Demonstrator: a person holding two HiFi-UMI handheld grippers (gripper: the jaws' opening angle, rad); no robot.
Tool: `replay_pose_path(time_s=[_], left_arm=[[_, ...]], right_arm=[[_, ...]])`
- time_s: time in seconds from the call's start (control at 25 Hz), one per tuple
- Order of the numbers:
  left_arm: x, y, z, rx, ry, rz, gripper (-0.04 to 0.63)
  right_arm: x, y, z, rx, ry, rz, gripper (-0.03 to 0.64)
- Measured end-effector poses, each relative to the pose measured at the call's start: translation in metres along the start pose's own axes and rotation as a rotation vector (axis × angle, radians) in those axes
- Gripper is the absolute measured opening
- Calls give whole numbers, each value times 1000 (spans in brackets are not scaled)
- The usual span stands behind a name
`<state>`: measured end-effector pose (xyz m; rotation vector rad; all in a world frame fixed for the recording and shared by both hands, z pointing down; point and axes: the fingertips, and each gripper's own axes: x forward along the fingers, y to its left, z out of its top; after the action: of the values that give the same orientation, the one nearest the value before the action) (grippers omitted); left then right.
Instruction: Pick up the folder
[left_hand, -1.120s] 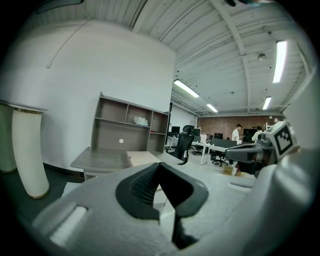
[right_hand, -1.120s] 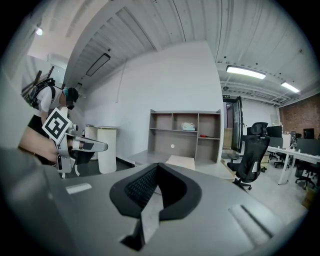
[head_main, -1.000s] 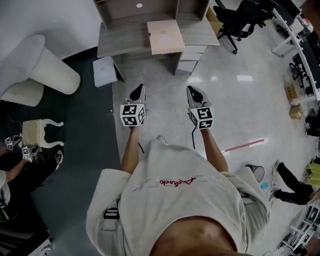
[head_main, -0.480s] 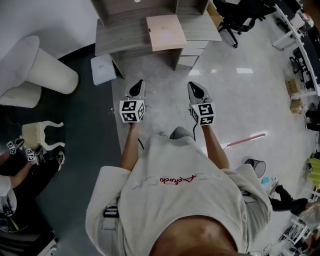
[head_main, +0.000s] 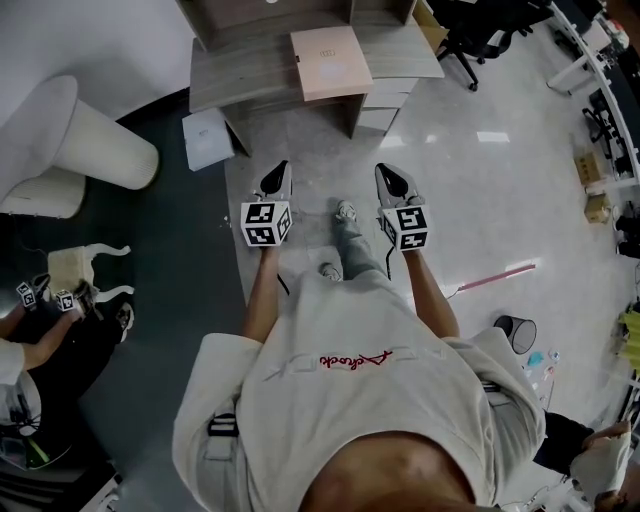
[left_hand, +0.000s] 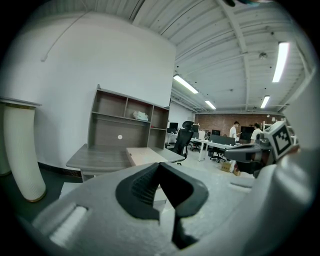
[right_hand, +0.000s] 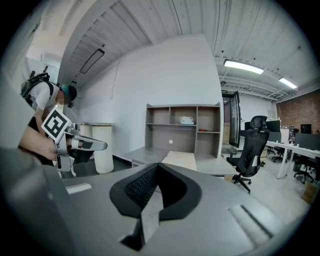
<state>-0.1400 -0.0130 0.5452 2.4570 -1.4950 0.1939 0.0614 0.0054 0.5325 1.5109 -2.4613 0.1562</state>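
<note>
The folder (head_main: 331, 62) is a flat pale pink-beige rectangle lying on the grey desk (head_main: 232, 78) at the top of the head view. Both grippers are held out side by side over the floor, well short of the desk. My left gripper (head_main: 276, 176) is shut with nothing in it, and so is my right gripper (head_main: 390, 178). In the left gripper view the folder (left_hand: 148, 155) shows beyond the closed left gripper (left_hand: 160, 166). In the right gripper view the folder (right_hand: 180, 160) lies past the closed right gripper (right_hand: 159, 167).
A shelf unit (left_hand: 127, 125) stands at the back of the desk, and drawers (head_main: 384, 106) sit under it. A white box (head_main: 208, 138) lies on the floor at the left, near a white pillar (head_main: 100, 135). An office chair (head_main: 468, 40) stands at the right. Another person (head_main: 45, 325) crouches at the left.
The person's leg and shoe have swung forward between the two grippers. The desk sits slightly higher in the head view. Both grippers stay shut.
</note>
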Motion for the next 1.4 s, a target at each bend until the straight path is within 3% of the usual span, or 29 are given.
replay_pose_path(time_s=[0.48, 1.4], left_arm=[[46, 15, 13, 7, -1, 17, -2], [210, 79, 79, -1, 31, 76, -2]], right_arm=[[45, -24, 4, 10, -12, 24, 6], [206, -126, 45, 27, 31, 102, 6]])
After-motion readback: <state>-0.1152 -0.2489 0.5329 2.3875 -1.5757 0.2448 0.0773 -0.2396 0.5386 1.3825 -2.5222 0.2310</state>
